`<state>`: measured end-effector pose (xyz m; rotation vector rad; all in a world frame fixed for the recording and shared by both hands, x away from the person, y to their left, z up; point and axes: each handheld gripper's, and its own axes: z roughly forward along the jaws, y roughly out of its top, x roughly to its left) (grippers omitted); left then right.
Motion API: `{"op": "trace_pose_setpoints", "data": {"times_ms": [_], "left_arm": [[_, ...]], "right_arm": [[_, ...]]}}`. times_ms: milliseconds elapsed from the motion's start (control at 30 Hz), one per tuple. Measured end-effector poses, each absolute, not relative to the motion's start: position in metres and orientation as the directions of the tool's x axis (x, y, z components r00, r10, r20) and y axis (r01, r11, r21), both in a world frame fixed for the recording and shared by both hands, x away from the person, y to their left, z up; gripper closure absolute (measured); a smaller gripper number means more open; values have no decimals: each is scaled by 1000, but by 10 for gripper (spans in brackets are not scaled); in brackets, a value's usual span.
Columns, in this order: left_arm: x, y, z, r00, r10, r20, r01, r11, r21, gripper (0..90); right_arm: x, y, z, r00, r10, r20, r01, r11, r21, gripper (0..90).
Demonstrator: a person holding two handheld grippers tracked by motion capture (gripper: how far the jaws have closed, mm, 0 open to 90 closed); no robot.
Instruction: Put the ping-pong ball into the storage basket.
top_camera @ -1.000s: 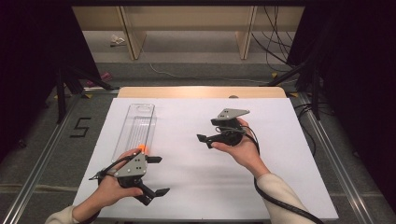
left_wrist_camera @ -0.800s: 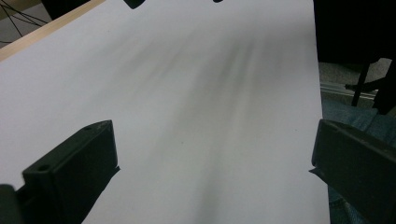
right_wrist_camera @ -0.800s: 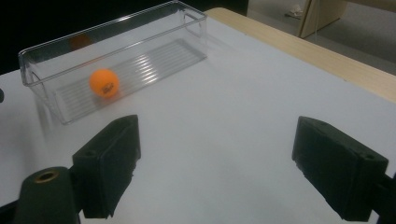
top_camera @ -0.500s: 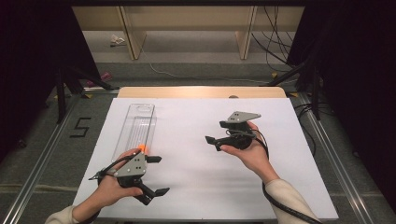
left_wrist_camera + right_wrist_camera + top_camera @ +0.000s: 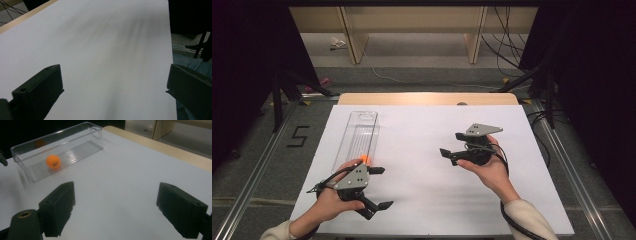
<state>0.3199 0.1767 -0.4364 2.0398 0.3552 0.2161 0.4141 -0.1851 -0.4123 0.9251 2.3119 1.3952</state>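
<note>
Your orange ball [image 5: 53, 161] already lies inside the clear tray [image 5: 358, 134], on its ribbed floor toward the near end, so the placing looks done from how things lie. In the right tool's view the ball sits free, with no jaw touching it, and the tray stands flat on the white bench [image 5: 427, 210] along its left side. Your left tool [image 5: 380, 187] rests low near the front left corner of the bench, just beside the near end of the tray, with its jaws spread wide and nothing between them; its own view looks out across bare white surface. Your right tool [image 5: 453, 144] hangs above the middle right of the bench, well apart from the tray, jaws likewise wide apart and empty, pointed back toward the tray and ball. Nothing else lies on the bench that would want picking up, so I judge little is left: at most you draw both hands clear and set the tools down. If a further ball were meant to go in, it is not to be seen here. Mind the left tool as you pull away, since it is close enough to nudge the light tray and set the ball rolling.
</note>
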Motion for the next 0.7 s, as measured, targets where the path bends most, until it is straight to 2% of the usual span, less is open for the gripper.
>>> {"op": "trace_pose_setpoints", "data": {"times_ms": [700], "left_arm": [[320,177,-436,940,341,3,158,-443,883,0]], "right_arm": [[392,-212,-418,-730,678,80,393,321,862,163]]}}
